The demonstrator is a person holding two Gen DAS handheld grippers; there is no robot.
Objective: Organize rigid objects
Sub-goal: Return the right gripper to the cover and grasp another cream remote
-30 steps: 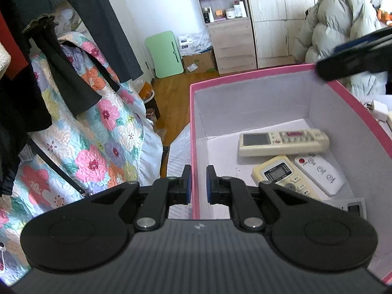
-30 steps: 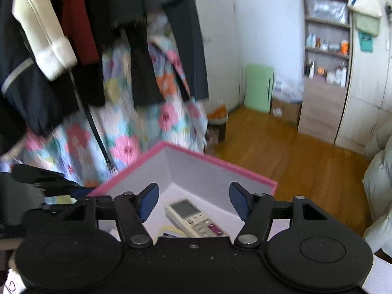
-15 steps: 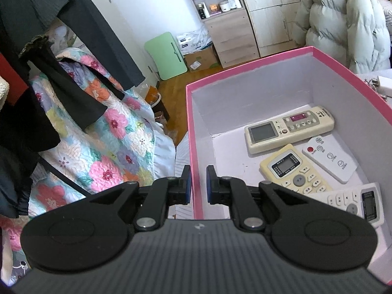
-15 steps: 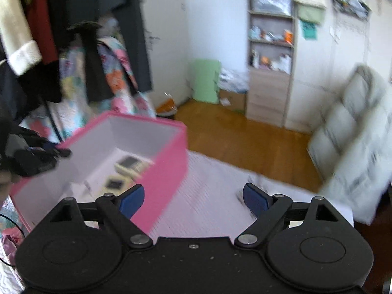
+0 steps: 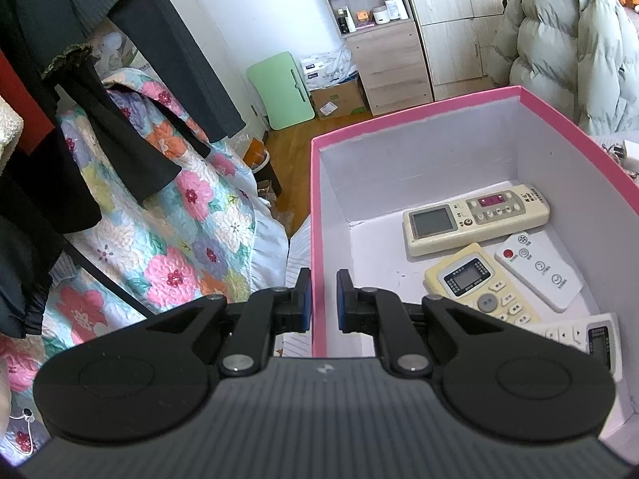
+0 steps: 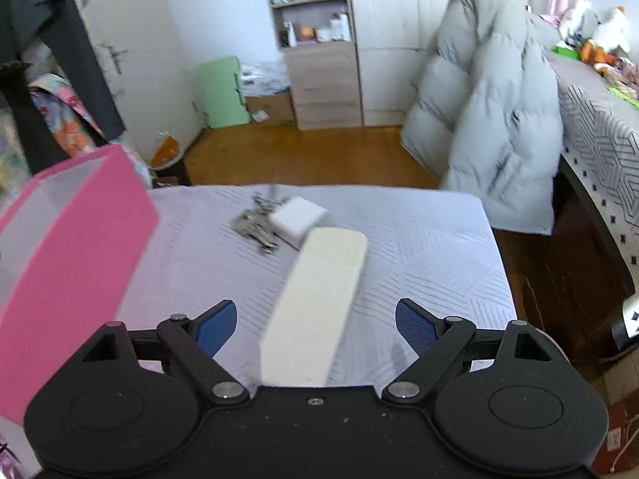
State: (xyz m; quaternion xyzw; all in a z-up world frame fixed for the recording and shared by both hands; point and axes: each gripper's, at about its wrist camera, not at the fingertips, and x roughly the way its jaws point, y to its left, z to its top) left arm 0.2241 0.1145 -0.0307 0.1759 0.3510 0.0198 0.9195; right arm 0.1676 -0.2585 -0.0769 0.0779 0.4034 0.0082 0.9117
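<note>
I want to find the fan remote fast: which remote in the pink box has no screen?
The flat white remote with a red button, by the right wall of the pink box. The other three each show a display.

Both wrist cameras look steeply down along their tongs, sharing the pink box [image 5: 319, 215] and far shelving [image 6: 315, 40].

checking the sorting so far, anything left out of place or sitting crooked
Four remotes already lie in the pink box, overlapping at loose angles. One cream remote is left face down on the white mat, lying slantwise between the open right gripper fingers, untouched. Beyond it a white charger sits beside a bunch of keys.
</note>
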